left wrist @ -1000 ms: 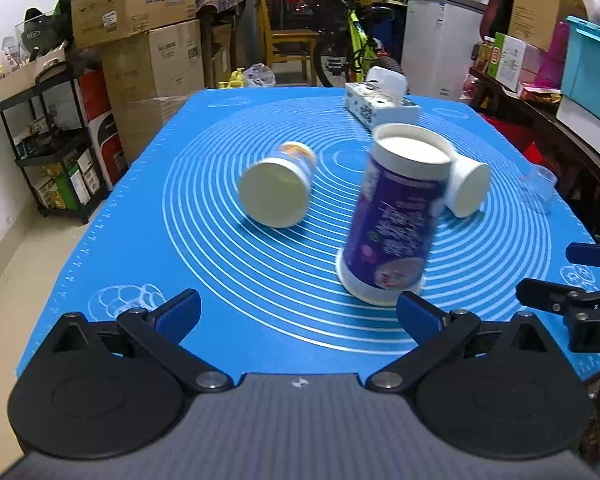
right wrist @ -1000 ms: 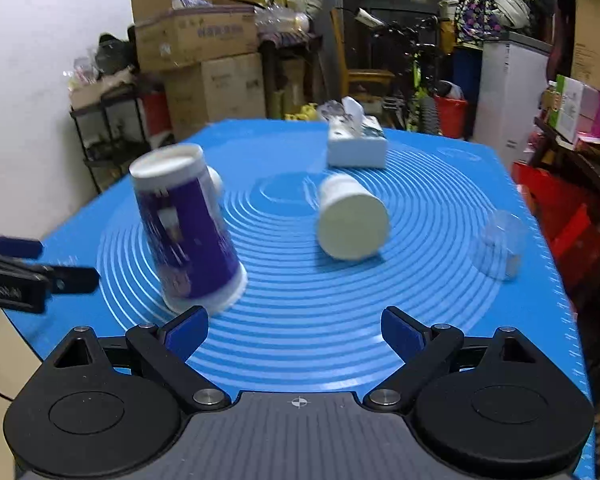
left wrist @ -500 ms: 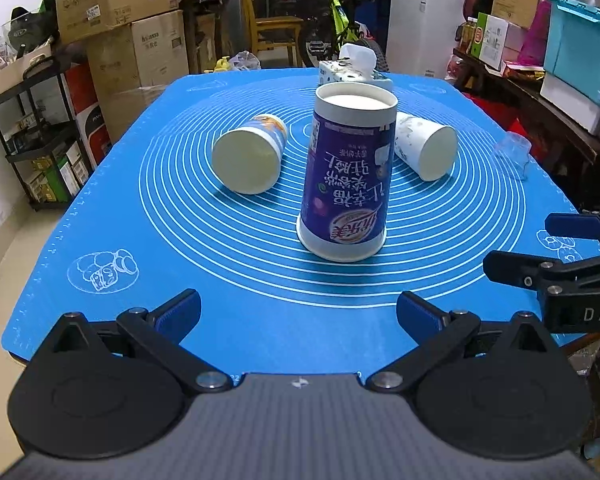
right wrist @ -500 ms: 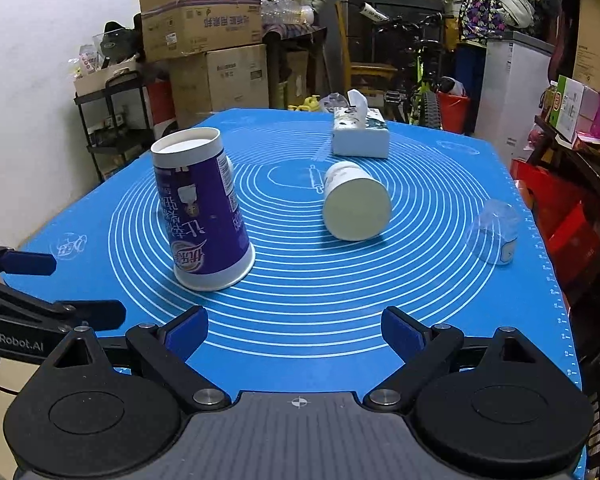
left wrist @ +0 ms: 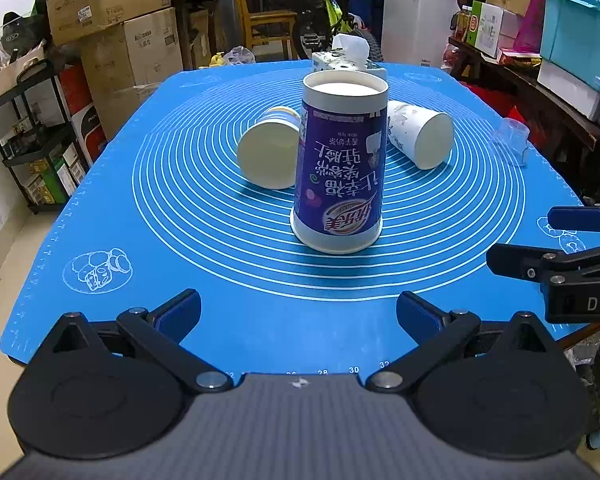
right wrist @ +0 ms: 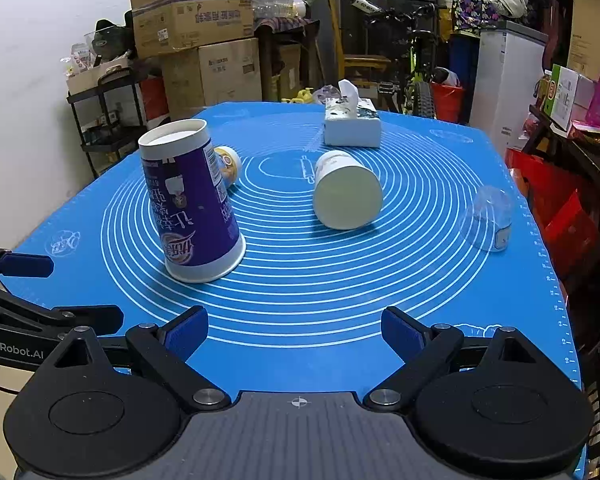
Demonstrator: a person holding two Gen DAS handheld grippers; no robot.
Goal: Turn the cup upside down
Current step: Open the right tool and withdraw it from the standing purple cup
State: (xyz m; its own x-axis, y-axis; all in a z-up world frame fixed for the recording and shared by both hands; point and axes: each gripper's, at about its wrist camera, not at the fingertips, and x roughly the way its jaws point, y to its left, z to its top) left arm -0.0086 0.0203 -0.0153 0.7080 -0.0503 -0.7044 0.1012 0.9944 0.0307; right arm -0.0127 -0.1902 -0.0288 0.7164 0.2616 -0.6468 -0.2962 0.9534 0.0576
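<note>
A tall purple paper cup stands upside down, mouth on the blue mat, near the mat's middle; it also shows in the right wrist view. My left gripper is open and empty, pulled back near the mat's front edge, apart from the cup. My right gripper is open and empty, to the right of the cup and well short of it. Each gripper's fingers show at the edge of the other's view.
Two white paper cups lie on their sides behind the purple cup. A clear plastic cup sits upside down at the right edge. A tissue box stands at the back. Boxes and shelves surround the table.
The purple cup was tilted a second ago and now stands settled, upside down. Both grippers have drawn back from it, towards the mat's front edge.
</note>
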